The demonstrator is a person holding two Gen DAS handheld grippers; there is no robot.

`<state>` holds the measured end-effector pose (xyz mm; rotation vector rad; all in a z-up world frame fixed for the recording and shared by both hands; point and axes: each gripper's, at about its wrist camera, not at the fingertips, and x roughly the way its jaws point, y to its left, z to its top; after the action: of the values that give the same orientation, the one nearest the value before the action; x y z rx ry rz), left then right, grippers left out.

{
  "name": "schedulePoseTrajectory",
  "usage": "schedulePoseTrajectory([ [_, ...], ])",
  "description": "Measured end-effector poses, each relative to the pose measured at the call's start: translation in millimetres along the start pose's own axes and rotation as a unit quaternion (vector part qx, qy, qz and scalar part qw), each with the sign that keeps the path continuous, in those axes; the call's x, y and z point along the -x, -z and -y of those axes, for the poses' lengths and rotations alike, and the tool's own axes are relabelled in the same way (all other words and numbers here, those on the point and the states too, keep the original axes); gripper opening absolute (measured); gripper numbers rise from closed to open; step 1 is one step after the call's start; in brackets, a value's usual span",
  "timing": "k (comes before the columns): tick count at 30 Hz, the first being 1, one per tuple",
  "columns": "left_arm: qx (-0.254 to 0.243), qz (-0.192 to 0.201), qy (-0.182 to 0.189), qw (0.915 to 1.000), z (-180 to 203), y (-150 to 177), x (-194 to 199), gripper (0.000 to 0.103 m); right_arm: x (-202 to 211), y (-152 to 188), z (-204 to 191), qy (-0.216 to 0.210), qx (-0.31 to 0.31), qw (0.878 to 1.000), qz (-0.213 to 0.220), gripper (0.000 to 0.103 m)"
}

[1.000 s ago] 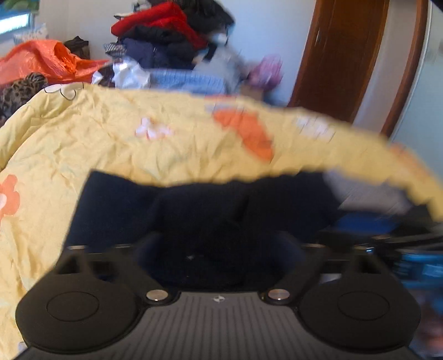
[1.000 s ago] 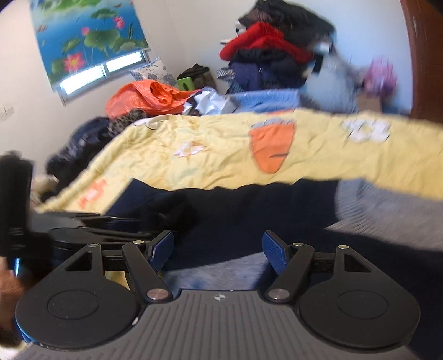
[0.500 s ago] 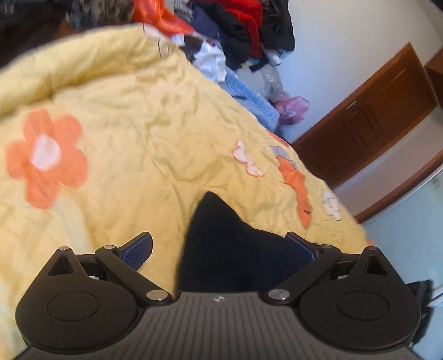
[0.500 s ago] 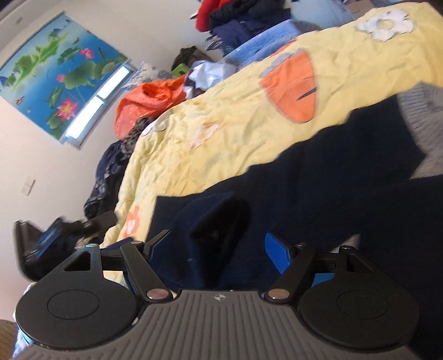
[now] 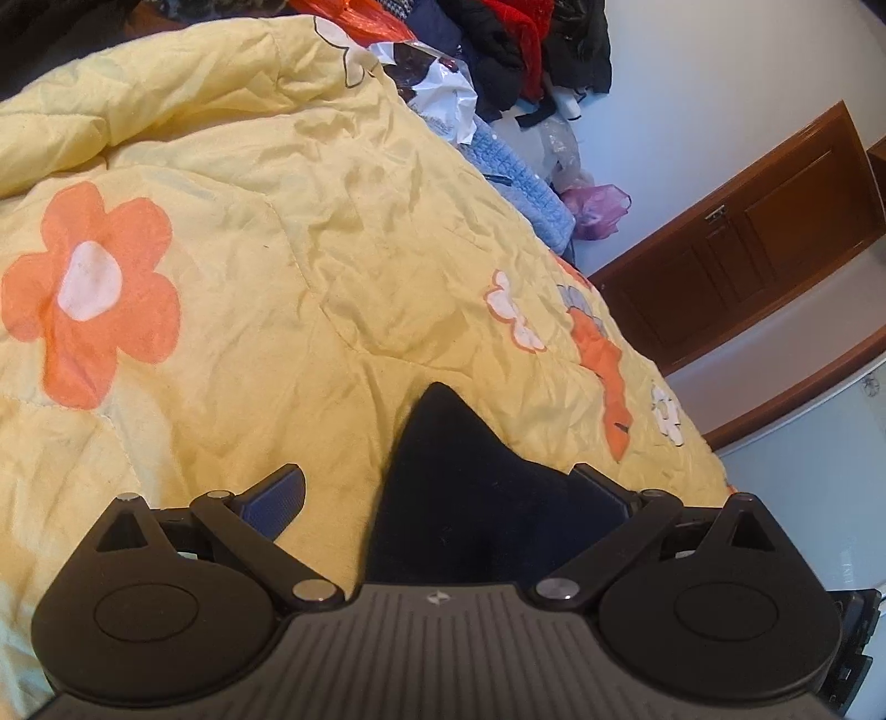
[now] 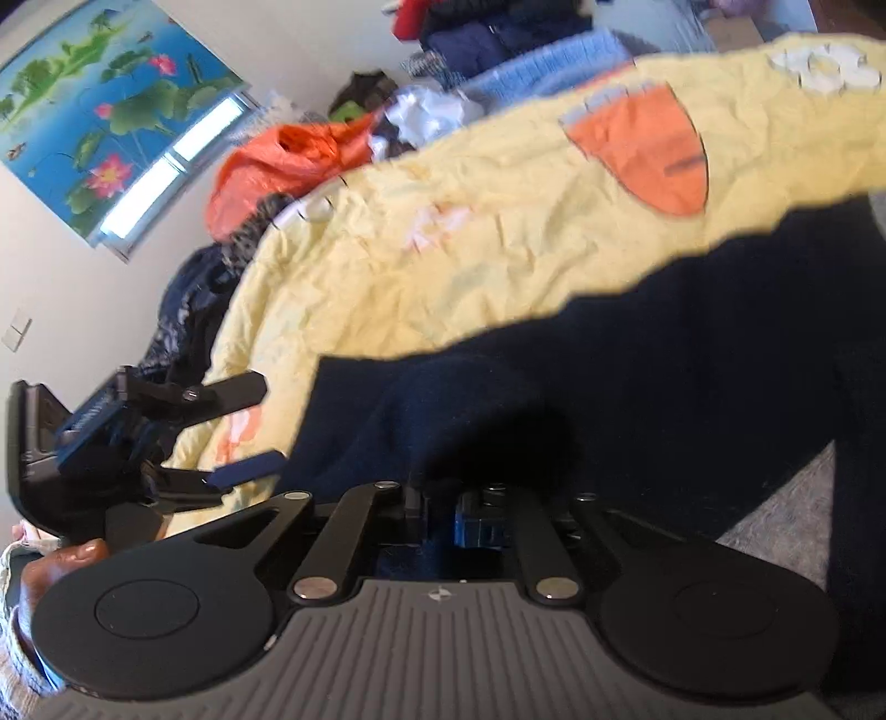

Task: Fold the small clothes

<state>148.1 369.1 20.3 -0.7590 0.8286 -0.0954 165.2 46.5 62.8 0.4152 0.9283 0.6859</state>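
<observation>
A dark navy garment (image 6: 637, 376) lies on the yellow flowered quilt (image 5: 277, 277). In the left wrist view a pointed corner of the garment (image 5: 459, 487) lies between the spread fingers of my left gripper (image 5: 443, 498), which is open with the corner loose between the jaws. My right gripper (image 6: 440, 512) is shut, with a raised fold of the navy garment pinched between its blue pads. The left gripper also shows in the right wrist view (image 6: 243, 426), open, at the garment's left edge.
A heap of clothes (image 5: 515, 50) and an orange bag (image 6: 288, 160) sit at the far end of the bed. A light blue knit (image 5: 526, 194) hangs off the bed's edge. A brown door (image 5: 764, 232) and a lotus picture (image 6: 105, 99) are on the walls.
My right gripper has closed on a fold of the navy garment; it was open a second ago. My left gripper let go of the garment, opened and tilted toward its corner.
</observation>
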Motion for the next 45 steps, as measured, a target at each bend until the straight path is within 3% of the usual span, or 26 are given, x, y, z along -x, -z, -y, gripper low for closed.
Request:
schedulePoseTrajectory([
  [5,-0.007,-0.015,0.001,0.9999,14.6,0.3,-3.7,0.102,31.6,-22.1,-15.9,-0.002,0.031,0.999,0.016,0.014],
  [13,0.013,-0.059,0.082,0.9948,43.7,10.5,-29.4,0.102,85.4,-48.7,-3.5,0.022,0.060,0.997,0.031,0.014],
  [16,0.015,-0.069,0.081,0.9942,49.8,18.0,-49.3,0.099,96.7,-46.3,11.3,0.029,0.060,0.997,0.031,0.014],
  [18,0.017,-0.071,0.084,0.9938,51.3,24.7,-59.2,0.066,101.8,-43.3,20.2,0.033,0.056,0.997,0.031,0.014],
  [19,0.025,-0.082,0.082,0.9929,51.3,27.0,-63.6,0.028,104.8,-42.6,24.7,0.034,0.054,0.997,0.032,0.014],
  [20,0.031,-0.088,0.077,0.9926,51.7,29.5,-66.2,0.014,108.0,-42.1,28.5,0.034,0.052,0.998,0.032,0.014],
  [21,0.026,-0.088,0.073,0.9931,53.6,31.4,-67.1,0.014,111.2,-42.0,31.1,0.037,0.052,0.997,0.033,0.014],
  [23,0.019,-0.092,0.061,0.9937,57.9,33.1,-69.6,0.005,117.1,-44.0,36.4,0.035,0.050,0.998,0.033,0.014],
  [28,0.013,-0.078,0.055,0.9953,71.7,32.5,-70.4,0.001,137.7,-52.8,34.3,0.044,0.062,0.996,0.047,0.014],
  [35,-0.025,-0.094,0.072,0.9926,121.8,46.8,-83.8,0.001,191.6,-70.2,46.3,0.060,0.072,0.993,0.067,0.014],
  [39,-0.066,-0.112,0.072,0.9889,151.0,67.7,-100.0,0.001,221.3,-65.7,72.0,0.084,0.069,0.991,0.073,0.014],
  [45,-0.117,-0.135,0.023,0.9836,175.1,98.2,-131.4,0.001,252.1,-47.0,137.2,0.129,0.029,0.988,0.083,0.014],
])
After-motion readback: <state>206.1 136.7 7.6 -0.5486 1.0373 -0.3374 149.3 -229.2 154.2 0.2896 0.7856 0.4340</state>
